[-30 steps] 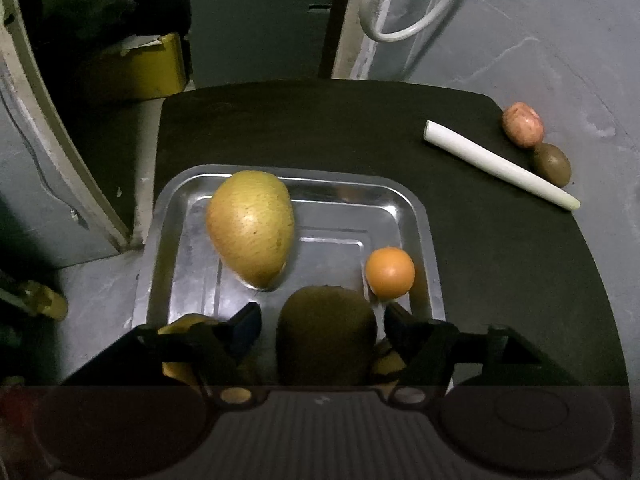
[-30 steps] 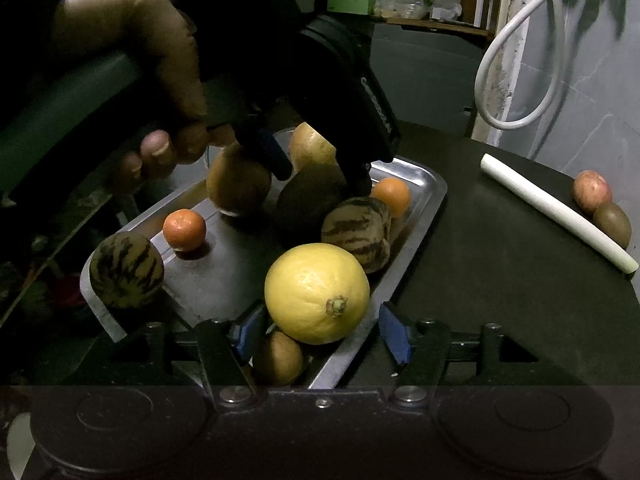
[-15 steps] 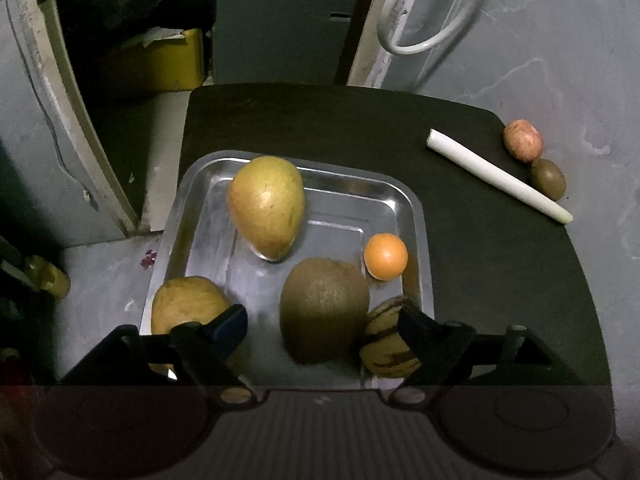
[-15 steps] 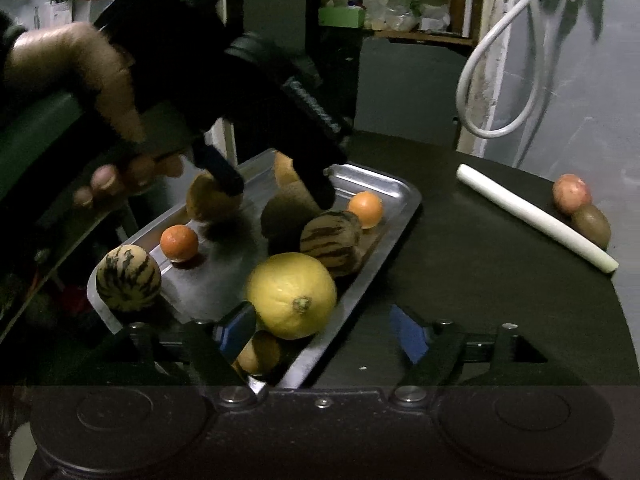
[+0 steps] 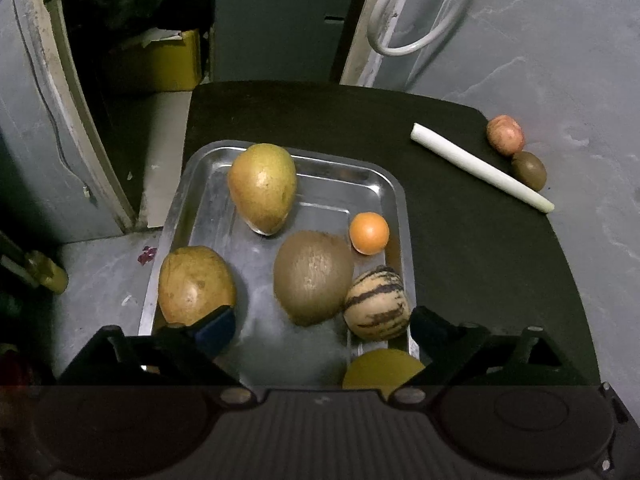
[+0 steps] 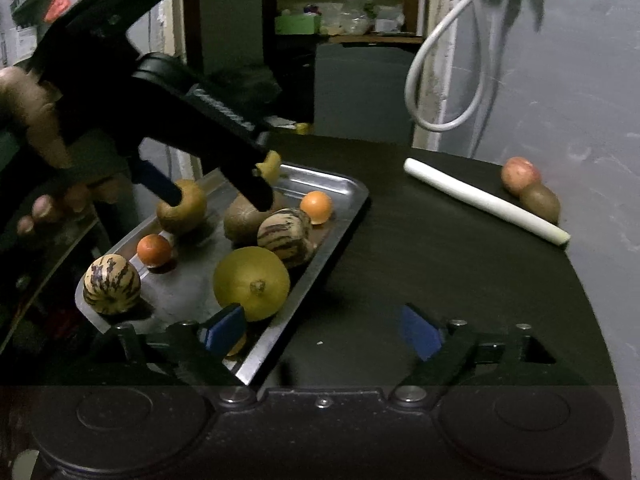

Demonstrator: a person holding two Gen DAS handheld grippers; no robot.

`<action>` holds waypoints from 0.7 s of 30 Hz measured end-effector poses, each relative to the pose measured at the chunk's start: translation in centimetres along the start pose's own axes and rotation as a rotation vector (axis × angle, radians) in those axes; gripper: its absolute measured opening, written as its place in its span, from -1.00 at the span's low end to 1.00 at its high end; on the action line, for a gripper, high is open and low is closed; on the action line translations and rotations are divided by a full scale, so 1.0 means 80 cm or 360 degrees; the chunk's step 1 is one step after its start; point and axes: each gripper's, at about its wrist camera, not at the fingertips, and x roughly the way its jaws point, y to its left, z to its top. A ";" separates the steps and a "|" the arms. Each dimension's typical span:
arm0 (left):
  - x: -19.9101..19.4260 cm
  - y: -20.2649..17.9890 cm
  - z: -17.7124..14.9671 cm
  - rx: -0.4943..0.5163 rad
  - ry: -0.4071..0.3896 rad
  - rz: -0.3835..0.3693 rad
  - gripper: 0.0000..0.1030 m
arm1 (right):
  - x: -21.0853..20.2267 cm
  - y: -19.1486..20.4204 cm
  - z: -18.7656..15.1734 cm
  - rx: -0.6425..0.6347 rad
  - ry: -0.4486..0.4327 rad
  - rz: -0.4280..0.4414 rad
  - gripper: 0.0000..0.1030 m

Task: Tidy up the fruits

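Observation:
A steel tray [image 5: 386, 184] on the black table holds a mango [image 5: 262, 188], a big brown fruit [image 5: 314, 278], an orange [image 5: 369, 233], a striped melon [image 5: 377, 302], a tan fruit [image 5: 196, 284] and a yellow fruit [image 6: 251, 282]. My left gripper [image 5: 322, 332] hovers over the tray's near end, its jaws opening, touching nothing. My right gripper [image 6: 322, 332] hangs above the tray's right rim [image 6: 336, 216] with its jaws opening and only tabletop between them. The yellow fruit lies just beyond its left finger [image 6: 224, 330]. The left gripper [image 6: 212, 192] also shows here, held by a hand.
A white stick [image 5: 480, 168] lies on the table's far right, with a pink fruit [image 5: 505, 135] and a small kiwi [image 5: 529, 171] behind it. A second striped melon [image 6: 112, 284] and a second orange [image 6: 154, 249] sit at the tray's left end. A white hose [image 6: 444, 80] hangs on the wall.
Both grippers have widened and drawn back and up from the tray. The left has let go of the brown fruit, the right of the yellow fruit; both fruits now rest in the tray.

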 end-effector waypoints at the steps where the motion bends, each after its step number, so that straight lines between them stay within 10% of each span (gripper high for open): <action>1: -0.004 0.001 -0.002 -0.0001 -0.0008 -0.0002 0.91 | -0.004 0.000 -0.001 0.0003 -0.0005 -0.0014 0.72; 21: -0.111 0.020 -0.083 -0.0024 -0.0192 -0.0055 0.99 | -0.117 0.025 -0.015 0.0179 -0.0188 -0.0269 0.95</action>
